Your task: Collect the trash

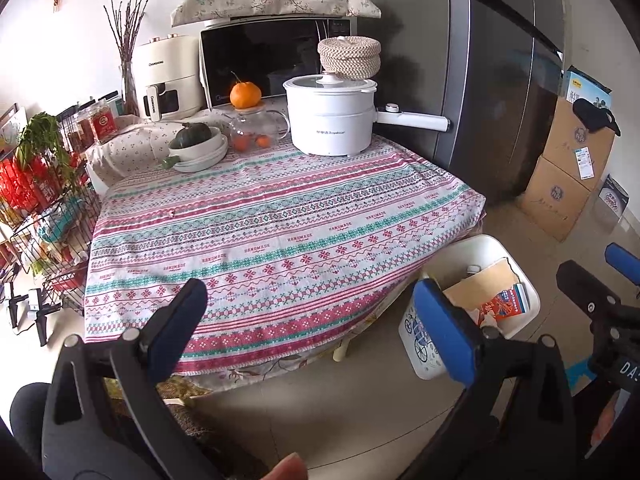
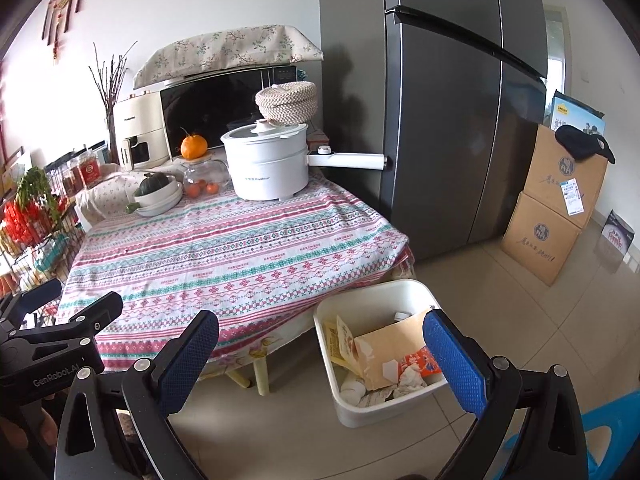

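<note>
A white trash bin (image 2: 402, 294) stands on the floor at the table's near right corner; it also shows in the left wrist view (image 1: 486, 246). It holds a brown cardboard piece (image 2: 390, 346), a red carton (image 2: 420, 362), crumpled tissue (image 2: 410, 380) and other scraps. My left gripper (image 1: 316, 320) is open and empty over the table's front edge. My right gripper (image 2: 324, 360) is open and empty, with the bin between its fingers in view. The patterned tablecloth (image 1: 260, 220) in front of me is bare of trash.
At the table's back stand a white electric pot (image 1: 332, 116), a glass teapot with oranges (image 1: 256, 128), stacked bowls with a squash (image 1: 198, 148), a microwave (image 1: 272, 64) and an air fryer (image 1: 168, 80). A grey fridge (image 2: 448, 120) and cardboard boxes (image 2: 556, 208) are right; wire racks (image 1: 48, 208) left.
</note>
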A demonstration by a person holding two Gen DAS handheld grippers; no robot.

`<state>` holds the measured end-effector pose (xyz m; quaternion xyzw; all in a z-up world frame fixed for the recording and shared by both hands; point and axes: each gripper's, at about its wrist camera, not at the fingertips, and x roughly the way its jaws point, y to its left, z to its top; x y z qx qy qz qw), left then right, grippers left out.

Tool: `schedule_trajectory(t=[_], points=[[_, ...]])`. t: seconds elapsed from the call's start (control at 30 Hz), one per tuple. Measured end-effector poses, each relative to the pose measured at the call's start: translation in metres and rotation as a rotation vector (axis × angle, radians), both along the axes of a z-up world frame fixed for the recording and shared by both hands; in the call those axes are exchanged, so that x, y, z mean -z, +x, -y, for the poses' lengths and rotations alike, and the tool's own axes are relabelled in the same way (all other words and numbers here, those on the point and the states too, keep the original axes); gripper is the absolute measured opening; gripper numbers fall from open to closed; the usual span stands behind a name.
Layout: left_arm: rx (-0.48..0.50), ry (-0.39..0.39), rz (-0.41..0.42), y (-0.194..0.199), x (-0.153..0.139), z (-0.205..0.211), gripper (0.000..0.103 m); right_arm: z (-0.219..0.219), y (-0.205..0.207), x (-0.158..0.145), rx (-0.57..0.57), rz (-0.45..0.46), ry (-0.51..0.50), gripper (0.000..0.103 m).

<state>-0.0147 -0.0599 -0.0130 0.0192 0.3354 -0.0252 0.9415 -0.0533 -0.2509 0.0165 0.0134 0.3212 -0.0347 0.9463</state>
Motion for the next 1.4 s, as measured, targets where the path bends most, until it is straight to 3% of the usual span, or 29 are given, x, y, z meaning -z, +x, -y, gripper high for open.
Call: schedule_trajectory(t=[1.27, 1.4], points=[[-0.079, 0.006, 0.001, -0.002, -0.001, -0.005, 0.102, -0.004, 0.01, 0.003, -0.04, 0.003, -0.011, 0.103], [-0.084, -0.047, -0.036, 0.001, 0.003, -0.011, 0.102, -0.004, 0.012, 0.006, -0.043, -0.009, -0.006, 0.103]])
